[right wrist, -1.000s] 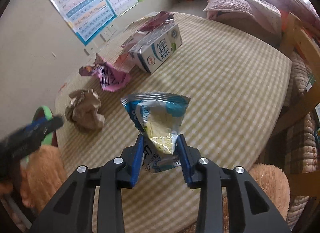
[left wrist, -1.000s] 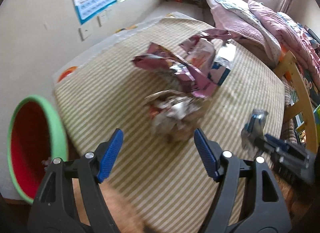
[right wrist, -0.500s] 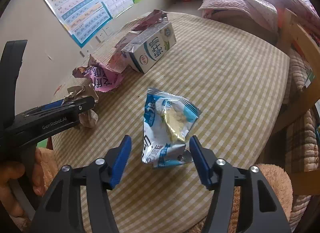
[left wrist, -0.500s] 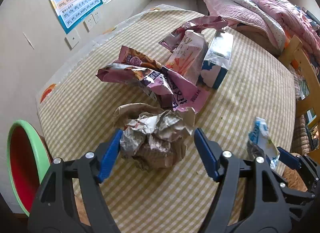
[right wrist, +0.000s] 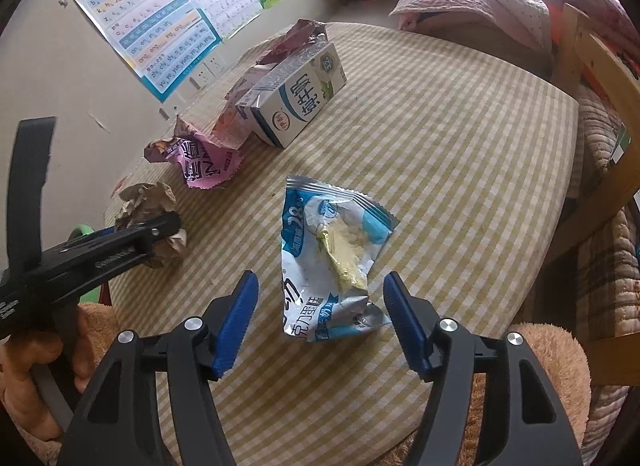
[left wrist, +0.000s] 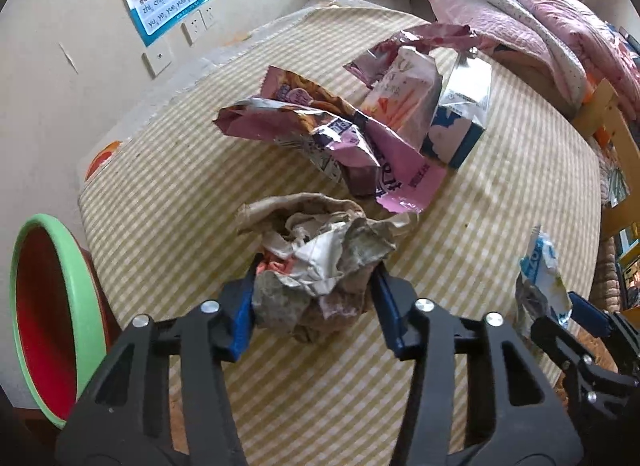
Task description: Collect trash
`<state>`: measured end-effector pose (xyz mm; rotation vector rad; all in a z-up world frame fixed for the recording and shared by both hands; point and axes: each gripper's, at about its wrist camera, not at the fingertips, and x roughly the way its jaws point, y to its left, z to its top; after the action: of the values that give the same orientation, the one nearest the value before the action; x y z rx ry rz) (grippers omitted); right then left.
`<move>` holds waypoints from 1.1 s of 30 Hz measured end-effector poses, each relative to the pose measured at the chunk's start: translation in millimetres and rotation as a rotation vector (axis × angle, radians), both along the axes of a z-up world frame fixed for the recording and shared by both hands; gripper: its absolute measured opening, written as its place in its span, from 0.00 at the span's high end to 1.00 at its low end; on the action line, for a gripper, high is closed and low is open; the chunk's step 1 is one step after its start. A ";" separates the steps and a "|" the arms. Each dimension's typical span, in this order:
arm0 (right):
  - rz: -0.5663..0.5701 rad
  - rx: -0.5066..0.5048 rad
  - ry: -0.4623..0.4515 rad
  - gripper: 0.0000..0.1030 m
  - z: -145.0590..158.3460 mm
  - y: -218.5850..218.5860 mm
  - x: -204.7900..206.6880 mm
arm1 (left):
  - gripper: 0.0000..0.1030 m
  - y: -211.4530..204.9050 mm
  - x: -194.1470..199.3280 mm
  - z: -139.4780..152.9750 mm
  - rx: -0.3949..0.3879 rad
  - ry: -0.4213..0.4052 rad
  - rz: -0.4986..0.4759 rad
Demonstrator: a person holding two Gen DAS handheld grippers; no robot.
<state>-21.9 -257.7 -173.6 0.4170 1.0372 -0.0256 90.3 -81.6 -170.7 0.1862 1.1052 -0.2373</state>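
My left gripper (left wrist: pixel 314 302) is shut on a crumpled ball of brown paper (left wrist: pixel 320 262) that rests on the checked tablecloth (left wrist: pixel 180 185). The ball also shows in the right wrist view (right wrist: pixel 150 205), with the left gripper (right wrist: pixel 120 242) around it. My right gripper (right wrist: pixel 320 318) is open, its fingers on either side of a blue and white snack wrapper (right wrist: pixel 332 258) lying flat on the cloth. The wrapper also shows in the left wrist view (left wrist: pixel 540 278). A red bin with a green rim (left wrist: pixel 44 306) stands at the table's left edge.
A crumpled pink wrapper (left wrist: pixel 340 145), a pink carton (left wrist: pixel 404 93) and a blue and white milk carton (right wrist: pixel 296 101) lie at the table's far side. A wooden chair (right wrist: pixel 600 77) and a bed (left wrist: pixel 520 13) are to the right.
My left gripper moved forward and closed on the paper ball. My right gripper opened, let go of the snack wrapper, and the wrapper now lies flat on the table.
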 end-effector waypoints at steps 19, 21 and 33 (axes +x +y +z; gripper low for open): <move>0.003 0.004 0.002 0.36 -1.6 0.8 1.9 | 0.53 19.3 -15.1 -3.9 -0.016 0.025 0.027; -0.001 0.006 0.003 0.36 -1.6 -0.1 1.8 | 0.55 22.5 -16.8 -3.1 -0.023 0.027 0.037; 0.015 -0.041 0.010 0.45 -3.3 6.0 4.7 | 0.55 42.7 -39.3 30.8 -0.073 -0.030 0.068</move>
<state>-17.2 -251.7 -176.9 0.3726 1.0477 -0.0358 51.0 -39.0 -139.9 0.0865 1.0690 -0.2130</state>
